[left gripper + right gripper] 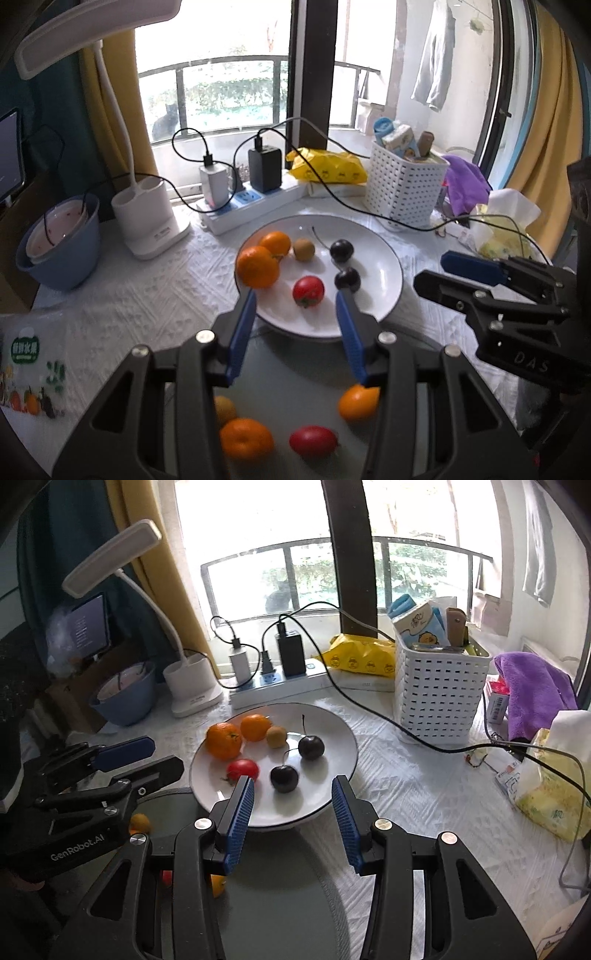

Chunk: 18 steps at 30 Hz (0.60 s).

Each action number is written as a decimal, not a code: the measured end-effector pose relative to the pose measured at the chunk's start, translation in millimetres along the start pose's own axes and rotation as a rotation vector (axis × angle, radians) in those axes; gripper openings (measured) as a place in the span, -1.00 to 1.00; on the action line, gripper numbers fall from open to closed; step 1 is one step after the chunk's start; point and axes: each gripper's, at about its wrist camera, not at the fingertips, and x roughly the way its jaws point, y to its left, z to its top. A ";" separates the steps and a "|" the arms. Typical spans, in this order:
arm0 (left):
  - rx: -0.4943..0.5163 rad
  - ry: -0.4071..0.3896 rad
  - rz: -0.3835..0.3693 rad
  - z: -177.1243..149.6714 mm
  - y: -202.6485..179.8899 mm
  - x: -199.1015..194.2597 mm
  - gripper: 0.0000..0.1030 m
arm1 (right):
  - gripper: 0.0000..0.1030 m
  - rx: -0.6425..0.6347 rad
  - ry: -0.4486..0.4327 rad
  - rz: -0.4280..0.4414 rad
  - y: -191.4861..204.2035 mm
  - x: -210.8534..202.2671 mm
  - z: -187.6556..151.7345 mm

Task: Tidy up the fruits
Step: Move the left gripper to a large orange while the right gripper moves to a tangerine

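While parted, both tools, holding nothing

White plate bearing two orange mandarins, a red tomato, a tan-brown kiwi and two near-black cherries; white embossed cloth; white perforated basket; purple towel; blue bowl; blue gripper pads.

Both tools were black frames with ribbed blue pads and silver screws; left tool said GenRobot.AI, right tool DAS.
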 end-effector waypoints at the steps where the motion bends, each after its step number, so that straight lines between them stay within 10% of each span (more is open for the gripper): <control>1: -0.002 0.000 -0.002 -3.1 -0.9 -3.2 -0.10 | -0.10 -0.001 -0.002 0.003 1.8 -2.0 -1.8; 18: -0.035 0.045 -0.005 -56.2 3.6 -31.0 -0.10 | -0.10 0.026 0.039 0.024 18.4 -14.0 -42.9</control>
